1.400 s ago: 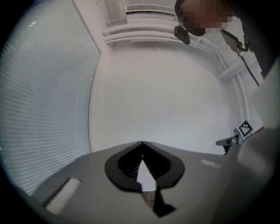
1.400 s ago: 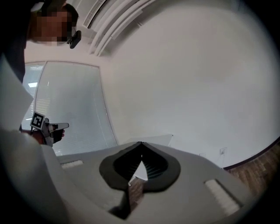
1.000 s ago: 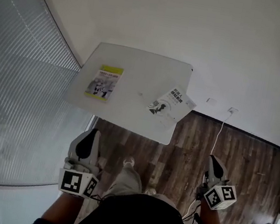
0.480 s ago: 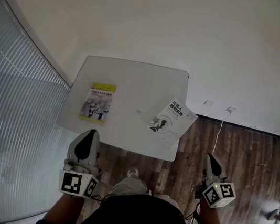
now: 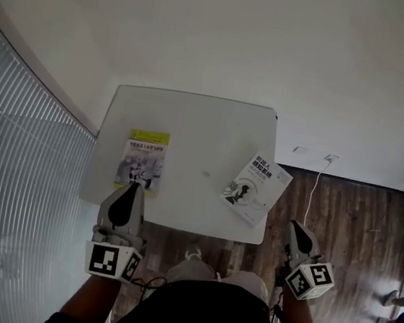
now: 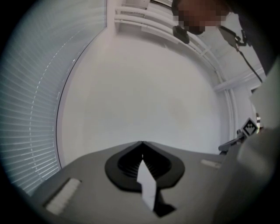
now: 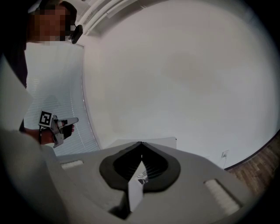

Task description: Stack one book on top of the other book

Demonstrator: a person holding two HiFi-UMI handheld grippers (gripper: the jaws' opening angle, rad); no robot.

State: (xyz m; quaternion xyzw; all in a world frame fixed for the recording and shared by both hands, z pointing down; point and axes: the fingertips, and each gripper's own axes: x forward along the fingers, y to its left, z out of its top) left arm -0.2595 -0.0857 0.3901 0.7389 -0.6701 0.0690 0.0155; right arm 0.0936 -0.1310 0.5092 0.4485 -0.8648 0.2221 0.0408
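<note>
Tongs first: left tongs point(image 5: 133, 187) pressed fully together, nothing between them; right tongs point(image 5: 294, 228) likewise closed and empty. Both held at near edge of bench point(image 5: 201, 122), apparently touching nothing. Just ahead of left tongs, flat on bench: yellow-topped book point(image 5: 143, 160), roughly square to the edge. Ahead of right tongs and slightly inward: white book point(image 5: 256, 189), lying askew, one corner overhanging bench's right edge. Books well apart, bare bench between. Slatted blinds point(image 5: 13, 187) off to left; wood floor point(image 5: 353, 220) under right tongs. Step in hand, by judgement: approach, no book lifted yet. Next move likely: open one pair wide, slide onto overhanging corner of white book, pinch, carry across onto yellow-topped book.
</note>
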